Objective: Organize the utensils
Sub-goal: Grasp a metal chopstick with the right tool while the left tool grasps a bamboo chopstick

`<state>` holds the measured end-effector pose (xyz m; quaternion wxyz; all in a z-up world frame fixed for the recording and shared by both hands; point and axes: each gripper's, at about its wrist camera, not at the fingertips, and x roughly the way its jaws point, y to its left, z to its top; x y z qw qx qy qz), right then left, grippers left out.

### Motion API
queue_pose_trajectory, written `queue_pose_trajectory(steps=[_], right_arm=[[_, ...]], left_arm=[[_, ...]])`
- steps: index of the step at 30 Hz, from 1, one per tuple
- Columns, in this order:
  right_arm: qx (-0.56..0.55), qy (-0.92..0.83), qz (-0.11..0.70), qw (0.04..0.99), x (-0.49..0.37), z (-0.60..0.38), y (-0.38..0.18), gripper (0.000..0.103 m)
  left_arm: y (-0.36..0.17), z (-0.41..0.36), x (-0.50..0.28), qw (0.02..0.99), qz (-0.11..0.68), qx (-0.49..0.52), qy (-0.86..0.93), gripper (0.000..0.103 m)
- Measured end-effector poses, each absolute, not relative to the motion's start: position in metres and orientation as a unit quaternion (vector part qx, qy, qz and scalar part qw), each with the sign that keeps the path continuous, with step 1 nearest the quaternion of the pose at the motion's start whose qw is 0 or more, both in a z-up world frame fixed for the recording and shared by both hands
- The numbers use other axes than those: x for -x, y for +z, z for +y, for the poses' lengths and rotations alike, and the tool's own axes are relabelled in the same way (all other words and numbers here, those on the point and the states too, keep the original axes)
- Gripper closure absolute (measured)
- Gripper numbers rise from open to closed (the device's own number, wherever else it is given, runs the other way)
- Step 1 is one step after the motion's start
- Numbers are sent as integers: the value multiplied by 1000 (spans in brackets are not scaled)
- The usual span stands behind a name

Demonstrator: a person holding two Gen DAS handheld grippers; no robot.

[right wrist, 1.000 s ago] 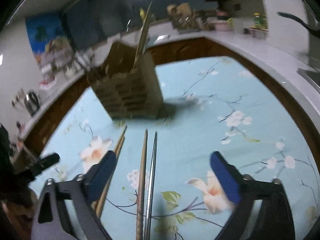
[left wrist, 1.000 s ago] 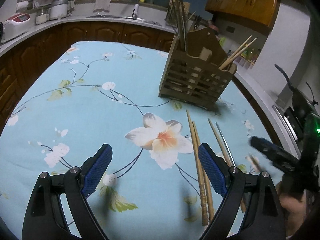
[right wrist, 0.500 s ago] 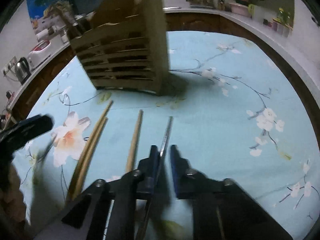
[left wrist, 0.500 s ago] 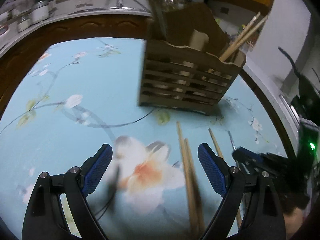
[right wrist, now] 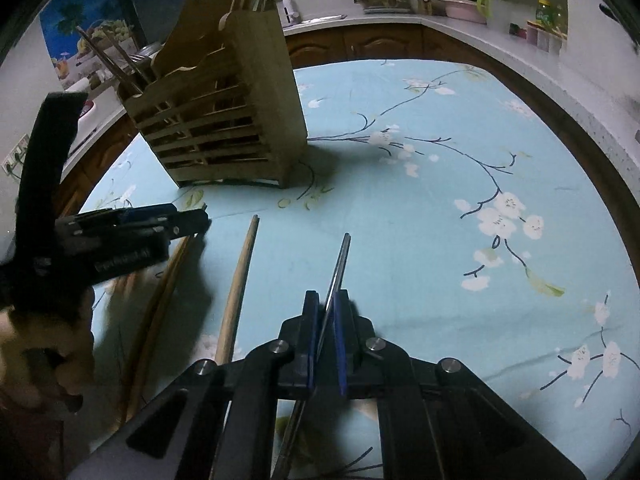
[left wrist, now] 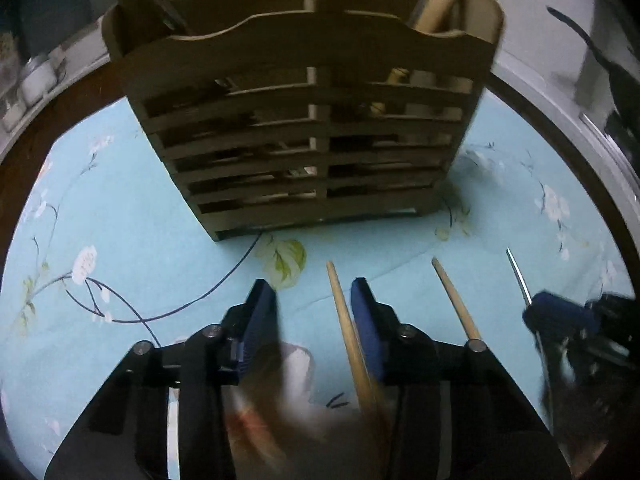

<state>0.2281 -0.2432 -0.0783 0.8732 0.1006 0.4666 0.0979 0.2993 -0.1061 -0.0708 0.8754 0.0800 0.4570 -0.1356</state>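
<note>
The right gripper point(right wrist: 326, 320) is pinched narrow on a metal chopstick point(right wrist: 339, 264), which runs straight ahead between its pads and points out past them toward the wooden holder point(right wrist: 224, 120), ahead and to its left on the surface point(right wrist: 440, 184). The left gripper point(left wrist: 314, 308) sits low over the cloth, part open, with a pair of wooden chopsticks point(left wrist: 346, 328) lying lengthwise just inside its right pad; I can't tell whether that pad touches them. A single wooden chopstick point(left wrist: 454, 300) lies off to its right, roughly parallel. The holder stands directly ahead of the left gripper, close. The right one looks readier to lift and drop into a slot.
</note>
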Motion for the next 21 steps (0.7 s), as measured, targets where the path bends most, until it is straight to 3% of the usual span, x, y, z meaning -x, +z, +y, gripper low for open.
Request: queue_pose_trajectory(steps=[4,8,15,21], right_arm=[[-103,102,468,872,-228,-245,-79,97],[-102,105,468,871,-221,-244,-78,97],[-101,102,469,871,-221,-239,-76,92],[-107,93,472,870,-236,-238,-78,89]], left_arm=[[-69,-92,-285,872,453,-97,-158,91],[-69,-69,-264,863,459,-87,-195,95],[-69,-33,-243,860,475,-41,-184,96],[-74,-42,-235,864,472,-58,-168,88]])
